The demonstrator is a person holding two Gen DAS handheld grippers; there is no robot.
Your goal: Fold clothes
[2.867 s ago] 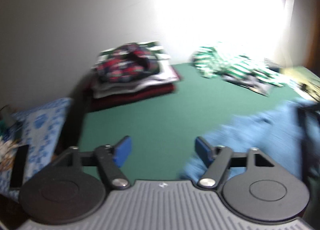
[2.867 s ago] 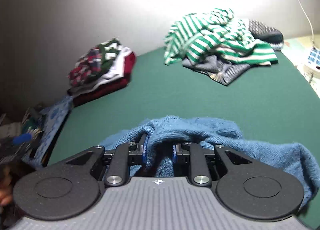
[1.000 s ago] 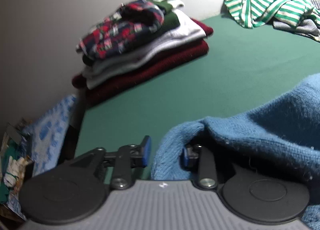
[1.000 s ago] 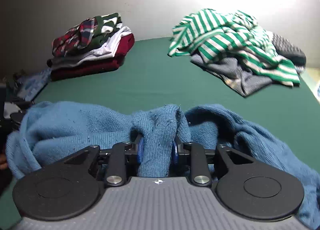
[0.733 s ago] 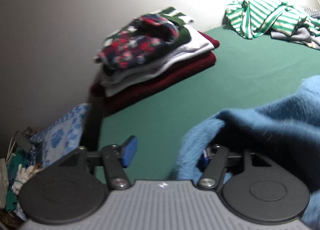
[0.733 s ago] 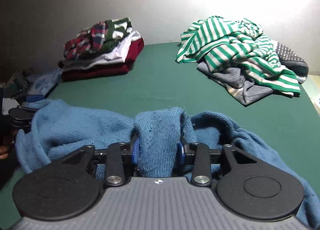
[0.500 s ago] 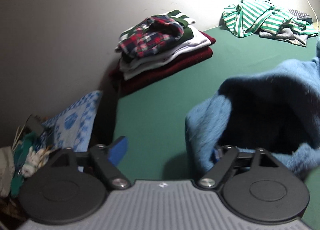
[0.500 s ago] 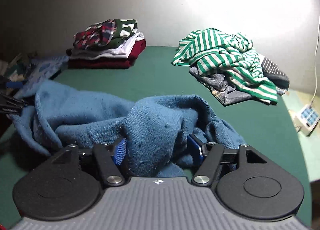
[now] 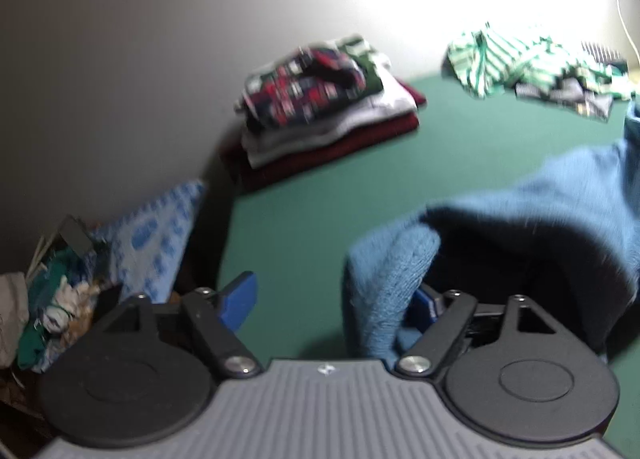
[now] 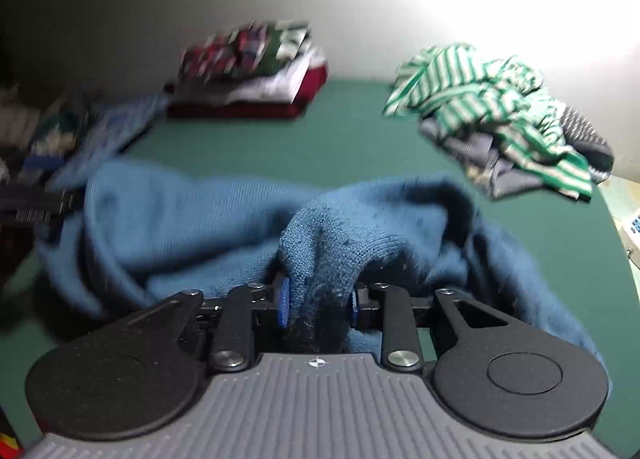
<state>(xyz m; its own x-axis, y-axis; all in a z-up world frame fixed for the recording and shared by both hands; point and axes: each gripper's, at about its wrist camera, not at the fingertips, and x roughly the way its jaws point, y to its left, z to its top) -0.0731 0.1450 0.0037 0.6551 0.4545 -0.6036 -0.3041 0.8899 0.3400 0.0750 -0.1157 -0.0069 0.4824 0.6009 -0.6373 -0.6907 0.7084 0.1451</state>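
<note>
Right gripper (image 10: 316, 305) clamped bunched fold of sweater (image 10: 224, 219), jaws having just closed. Left gripper (image 9: 332, 301) gaped wide, pads pressing nothing; sweater edge draped over its right finger (image 9: 424, 305), jaws having just narrowed slightly. Sweater sagged crumpled over green table (image 10: 360, 131). Risk: one-sided hold lets knit slide off, fold skews; thick bunch might slip from right pads.

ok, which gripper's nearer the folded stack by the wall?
Left. The left gripper sits at the table's left edge, on the folded stack's side. The right gripper, clamped on the blue sweater, is further along it, away from the stack.
</note>
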